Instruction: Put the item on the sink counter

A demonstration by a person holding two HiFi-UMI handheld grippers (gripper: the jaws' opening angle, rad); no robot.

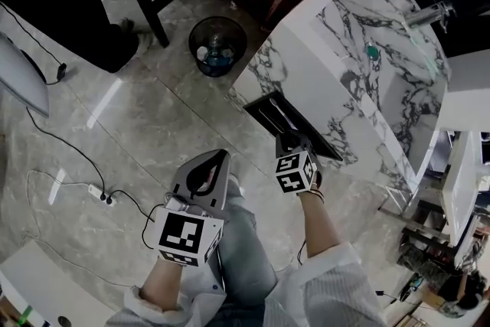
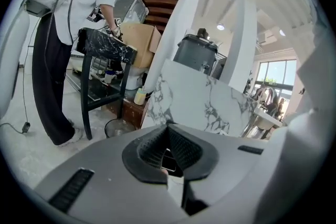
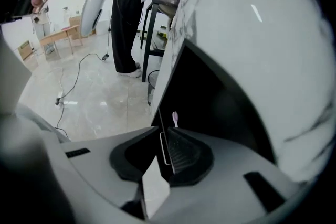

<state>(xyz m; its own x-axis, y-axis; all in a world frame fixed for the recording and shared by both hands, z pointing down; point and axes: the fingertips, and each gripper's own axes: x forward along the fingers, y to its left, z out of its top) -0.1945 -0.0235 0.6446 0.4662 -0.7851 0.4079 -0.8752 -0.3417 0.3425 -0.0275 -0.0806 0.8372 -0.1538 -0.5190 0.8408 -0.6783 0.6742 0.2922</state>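
left gripper (image 1: 220, 155) (image 2: 168, 128): jaws pressed together, empty, above floor | right gripper (image 1: 291, 138) (image 3: 160, 134): jaws pinch front panel (image 3: 167, 71) of open black drawer (image 1: 310, 135) in marble counter (image 1: 306, 65) | toothbrush (image 3: 175, 119) (image 1: 280, 113): pink head, lies in drawer just beyond right jaws | sink (image 1: 394, 84): farther along counter

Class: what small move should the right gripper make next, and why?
Probably release the handle and reach in for the toothbrush: the drawer stands open, the right gripper seems shut on its handle, and the toothbrush lies inside.
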